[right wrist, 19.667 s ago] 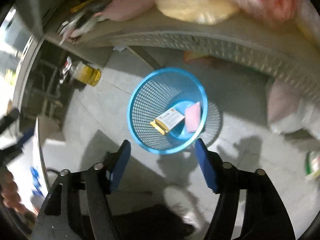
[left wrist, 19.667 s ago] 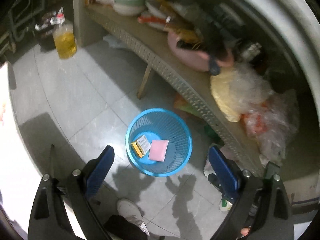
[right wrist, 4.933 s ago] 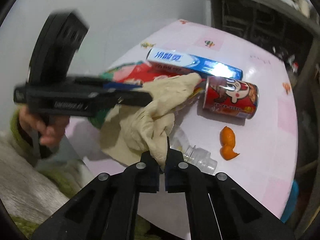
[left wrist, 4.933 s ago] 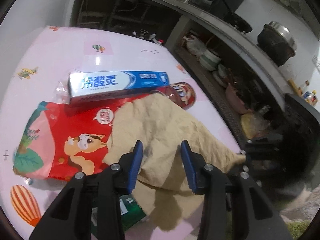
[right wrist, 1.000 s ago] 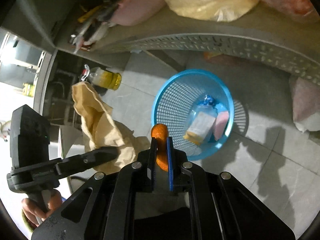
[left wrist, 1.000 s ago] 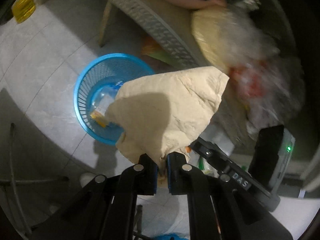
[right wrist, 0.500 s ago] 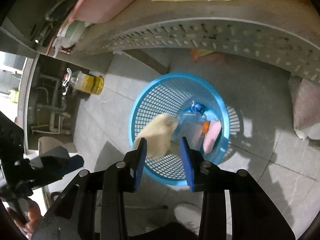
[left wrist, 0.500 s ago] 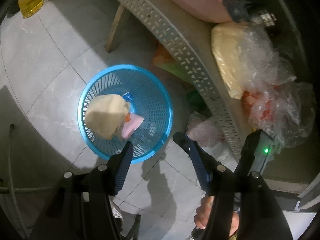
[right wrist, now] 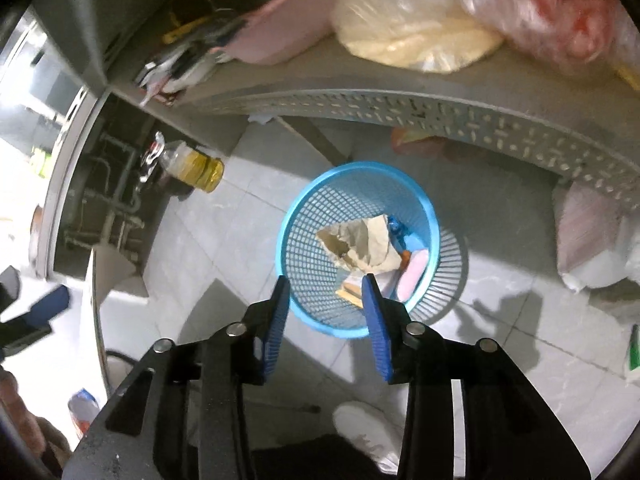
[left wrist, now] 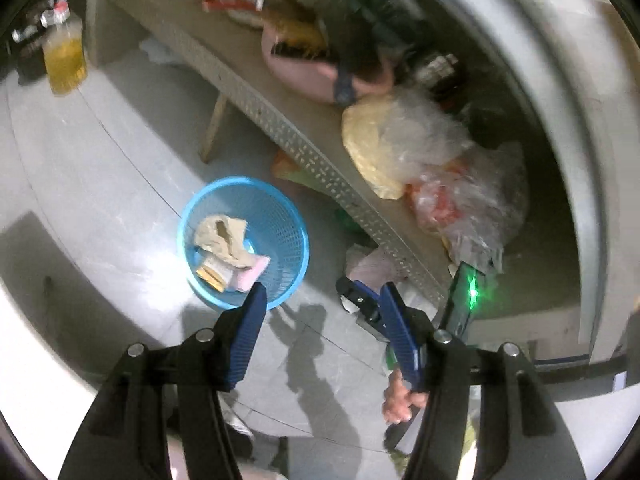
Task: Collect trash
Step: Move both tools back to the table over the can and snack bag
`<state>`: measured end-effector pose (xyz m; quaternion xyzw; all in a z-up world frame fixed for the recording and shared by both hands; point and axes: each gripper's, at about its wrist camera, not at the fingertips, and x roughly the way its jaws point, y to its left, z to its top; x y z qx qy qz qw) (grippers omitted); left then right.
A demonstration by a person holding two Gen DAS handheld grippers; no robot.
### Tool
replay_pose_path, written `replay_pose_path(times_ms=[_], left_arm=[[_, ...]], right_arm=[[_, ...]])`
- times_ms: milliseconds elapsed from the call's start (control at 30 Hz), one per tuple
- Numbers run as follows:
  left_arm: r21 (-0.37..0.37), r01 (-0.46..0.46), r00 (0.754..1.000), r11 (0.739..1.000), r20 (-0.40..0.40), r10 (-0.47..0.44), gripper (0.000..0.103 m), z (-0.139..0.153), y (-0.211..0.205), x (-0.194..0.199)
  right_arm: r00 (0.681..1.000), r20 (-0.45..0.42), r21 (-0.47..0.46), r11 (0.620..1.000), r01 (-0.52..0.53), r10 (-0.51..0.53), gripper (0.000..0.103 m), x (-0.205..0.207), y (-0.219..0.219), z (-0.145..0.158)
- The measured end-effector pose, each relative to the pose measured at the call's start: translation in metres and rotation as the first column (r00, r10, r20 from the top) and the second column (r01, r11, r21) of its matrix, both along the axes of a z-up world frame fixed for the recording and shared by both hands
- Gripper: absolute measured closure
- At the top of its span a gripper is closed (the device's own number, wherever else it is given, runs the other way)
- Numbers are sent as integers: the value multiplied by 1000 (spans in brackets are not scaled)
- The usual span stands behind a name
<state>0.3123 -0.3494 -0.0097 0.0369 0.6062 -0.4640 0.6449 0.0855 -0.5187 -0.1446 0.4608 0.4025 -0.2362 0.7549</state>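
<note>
The crumpled cloth [right wrist: 362, 246] lies in the blue basket [right wrist: 296, 216], on top of the other trash, just beyond the right gripper [right wrist: 326, 282] fingertips, which stand apart, empty. The left gripper [left wrist: 320, 292] is also spread wide, the basket by its left finger [left wrist: 246, 330].
</note>
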Motion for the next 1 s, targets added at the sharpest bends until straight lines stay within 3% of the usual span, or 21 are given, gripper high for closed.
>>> replay_pose_path(times_ms=[233,367,500,633,833,1000], left_arm=[[-85,-46,985,995,163,60,39,81,96,-59],[-140,-119,960,983,235,150,35,100,165,-87],[-176,-230,929,957,255,270,34,104,235,-105],[-181,-389,848,903,314,428,34,104,309,-120],[-232,-577,719,783,311,621,34,98,408,-150],[-219,-648,654,730,332,680,34,90,456,-174]], right_arm=[[990,30,-99,986,-137,141,40,-2,49,58],[967,54,-132,962,-239,248,34,3,78,85],[942,74,-127,940,-318,328,33,14,101,104],[915,110,-125,918,-375,389,31,25,120,119],[853,135,-111,864,-492,504,31,50,159,131],[779,150,-103,793,-600,609,31,76,201,140]])
